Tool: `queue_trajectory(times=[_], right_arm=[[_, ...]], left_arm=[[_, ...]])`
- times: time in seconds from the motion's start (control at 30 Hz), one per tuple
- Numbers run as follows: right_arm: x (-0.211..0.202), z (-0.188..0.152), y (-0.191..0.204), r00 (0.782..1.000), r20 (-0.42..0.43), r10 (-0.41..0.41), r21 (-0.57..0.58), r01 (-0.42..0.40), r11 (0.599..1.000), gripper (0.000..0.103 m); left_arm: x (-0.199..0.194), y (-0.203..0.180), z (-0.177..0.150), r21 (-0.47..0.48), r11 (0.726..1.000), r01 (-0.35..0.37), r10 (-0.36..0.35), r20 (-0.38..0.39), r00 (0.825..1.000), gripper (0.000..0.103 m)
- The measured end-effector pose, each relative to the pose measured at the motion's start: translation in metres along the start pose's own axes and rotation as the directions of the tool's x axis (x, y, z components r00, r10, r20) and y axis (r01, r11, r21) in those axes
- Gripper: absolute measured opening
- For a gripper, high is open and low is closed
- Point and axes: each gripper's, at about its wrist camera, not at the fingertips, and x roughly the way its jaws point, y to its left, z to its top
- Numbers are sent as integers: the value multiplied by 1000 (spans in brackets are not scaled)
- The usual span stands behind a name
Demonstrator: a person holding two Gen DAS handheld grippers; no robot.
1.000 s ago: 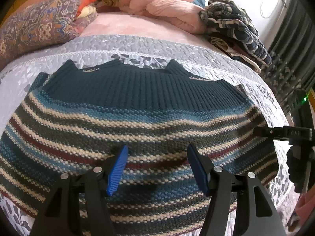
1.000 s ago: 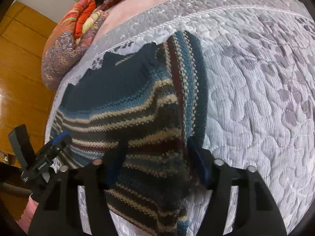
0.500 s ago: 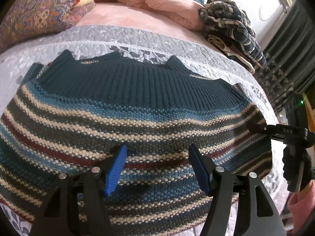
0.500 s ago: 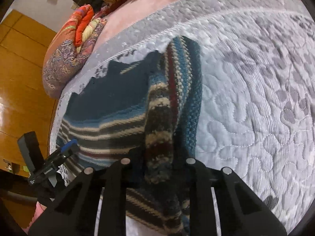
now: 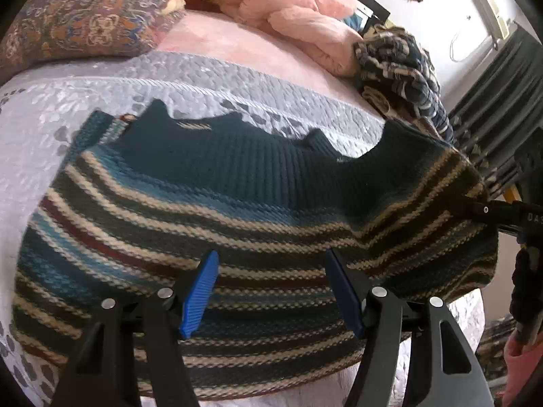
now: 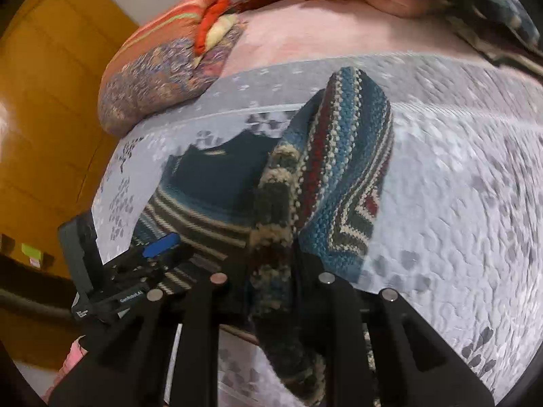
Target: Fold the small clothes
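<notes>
Nearest in the left wrist view, the left gripper (image 5: 271,288) is held with its blue pads spread apart and nothing between them, poised over the near hem of the striped sweater (image 5: 210,224), which is spread on the grey quilt (image 5: 101,81) of the bed. In the right wrist view, the right gripper (image 6: 271,264) is clamped on a bunched fold of the sweater's right edge (image 6: 271,237), and that side is lifted off the quilt and tilted toward the middle. The step in hand is judged to be the folding of the right side inward. To do it well, the pinch should be kept firm, since thick knit is likely to sag and slip under its own weight. The raised edge is best carried leftward across the body, low over the cloth, so that the crease runs straight from hem to collar. The left side could be pinned by the empty gripper, so that the whole garment is not dragged along. Farther off, a patterned pillow (image 5: 85,23), a pink blanket (image 5: 292,17) and a heap of dark patterned cloth (image 5: 400,64) lie well clear of the work and need not be disturbed
</notes>
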Motion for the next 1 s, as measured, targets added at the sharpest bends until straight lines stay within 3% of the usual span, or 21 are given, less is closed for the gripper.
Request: queue_trajectory(times=[0.33, 0.63, 0.73, 0.87, 1.0], right_arm=[[71, 2, 88, 988, -103, -118, -145, 103, 984, 17], [117, -7, 108, 971, -153, -182, -187, 152, 970, 19], [121, -10, 110, 972, -174, -159, -182, 126, 975, 25], [107, -13, 114, 977, -193, -93, -167, 61, 984, 39], [76, -16, 115, 981, -192, -7, -162, -24, 987, 39]], left_arm=[[-24, 49, 11, -124, 992, 22, -16, 53, 998, 66], [-24, 78, 15, -213, 975, 66, -53, 67, 996, 66], [-23, 81, 15, -220, 973, 73, -60, 67, 996, 65], [-18, 81, 15, -236, 966, 108, -97, 58, 994, 65], [-11, 76, 15, -251, 954, 163, -157, 41, 987, 66]])
